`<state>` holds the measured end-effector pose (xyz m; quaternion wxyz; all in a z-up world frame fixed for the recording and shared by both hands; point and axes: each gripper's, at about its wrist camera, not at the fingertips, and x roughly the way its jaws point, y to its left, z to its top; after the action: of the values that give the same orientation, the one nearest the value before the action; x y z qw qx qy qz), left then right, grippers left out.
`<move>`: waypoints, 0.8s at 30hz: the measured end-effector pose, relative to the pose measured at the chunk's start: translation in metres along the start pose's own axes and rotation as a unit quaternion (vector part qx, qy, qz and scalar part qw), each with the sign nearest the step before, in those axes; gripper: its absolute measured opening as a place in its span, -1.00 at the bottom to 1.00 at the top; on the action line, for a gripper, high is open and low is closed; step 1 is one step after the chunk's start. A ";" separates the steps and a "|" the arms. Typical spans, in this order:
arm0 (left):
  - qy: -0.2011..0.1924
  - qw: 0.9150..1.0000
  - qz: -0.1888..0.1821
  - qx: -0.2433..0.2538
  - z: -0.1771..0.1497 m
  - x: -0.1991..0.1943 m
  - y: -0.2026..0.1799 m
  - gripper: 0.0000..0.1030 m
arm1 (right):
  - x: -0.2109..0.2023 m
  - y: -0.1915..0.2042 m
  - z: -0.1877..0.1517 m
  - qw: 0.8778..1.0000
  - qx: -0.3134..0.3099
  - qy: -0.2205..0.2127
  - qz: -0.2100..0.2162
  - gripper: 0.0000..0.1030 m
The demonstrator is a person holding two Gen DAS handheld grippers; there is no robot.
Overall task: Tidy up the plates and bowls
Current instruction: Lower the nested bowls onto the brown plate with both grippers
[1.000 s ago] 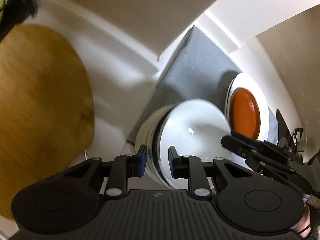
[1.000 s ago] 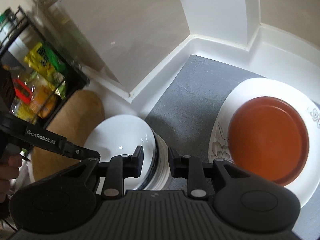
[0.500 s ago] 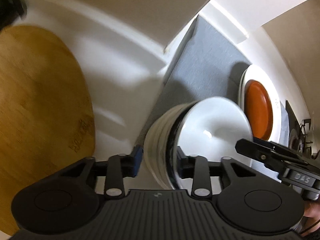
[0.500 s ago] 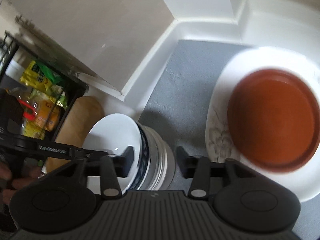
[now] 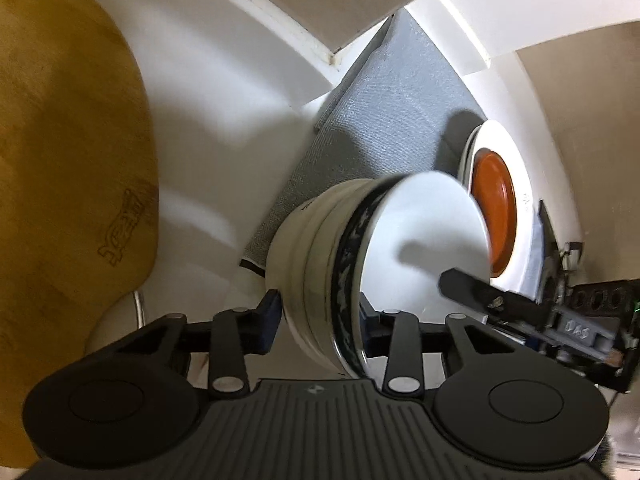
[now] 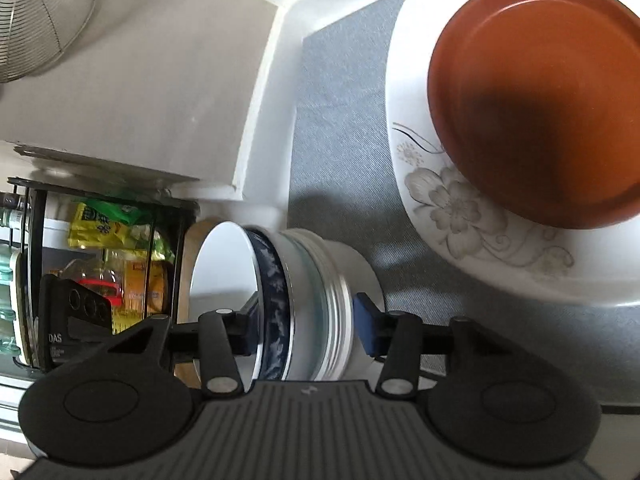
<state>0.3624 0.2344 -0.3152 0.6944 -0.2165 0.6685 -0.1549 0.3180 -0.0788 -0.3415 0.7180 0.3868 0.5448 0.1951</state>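
A stack of nested bowls (image 5: pixel 340 264), white with a blue-patterned one on top, sits at the edge of a grey mat (image 5: pixel 384 120). My left gripper (image 5: pixel 318 316) is shut on the stack's rim from one side. My right gripper (image 6: pixel 306 320) is shut on the stack (image 6: pixel 312 292) from the opposite side and also shows in the left wrist view (image 5: pixel 520 312). An orange plate (image 6: pixel 536 112) lies on a large white floral plate (image 6: pixel 460 216) further along the mat; both also show in the left wrist view (image 5: pixel 496 200).
A round wooden board (image 5: pixel 68 168) lies left of the bowls on the white counter (image 5: pixel 208 128). A black wire rack (image 6: pixel 100 264) with food packets stands beyond the bowls. A wire strainer (image 6: pixel 40 20) hangs on the wall. White wall edges border the mat.
Both grippers have moved in around the bowl stack and closed on it from opposite sides. The stack now looks tilted in both views, and the right gripper has swung closer to the plates.
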 end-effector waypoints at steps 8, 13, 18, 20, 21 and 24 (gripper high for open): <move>-0.006 1.000 0.025 0.011 -0.008 -0.001 -0.016 -0.26 | -0.014 0.008 -0.001 1.000 -0.013 -0.016 -0.011 0.00; -0.009 0.999 0.030 0.016 -0.013 -0.002 -0.031 -0.25 | -0.025 0.010 -0.002 0.999 -0.010 -0.028 -0.012 0.00; -0.016 0.999 0.031 0.032 -0.015 -0.008 -0.055 -0.25 | -0.049 0.010 -0.002 0.999 -0.015 -0.048 -0.004 0.00; -0.018 0.999 0.028 0.037 -0.015 -0.009 -0.068 -0.24 | -0.062 0.012 0.001 0.998 -0.017 -0.060 -0.003 0.00; -0.020 0.999 0.027 0.040 -0.016 -0.009 -0.074 -0.24 | -0.070 0.011 0.002 0.998 -0.021 -0.065 -0.003 0.00; -0.026 0.998 0.021 0.047 -0.016 -0.010 -0.094 -0.22 | -0.091 0.015 0.009 0.996 -0.031 -0.084 -0.007 0.00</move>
<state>0.3526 0.1568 -0.2590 0.7240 -0.1739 0.6467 -0.1655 0.2980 -0.1361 -0.2714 0.7745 0.3754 0.4788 0.1731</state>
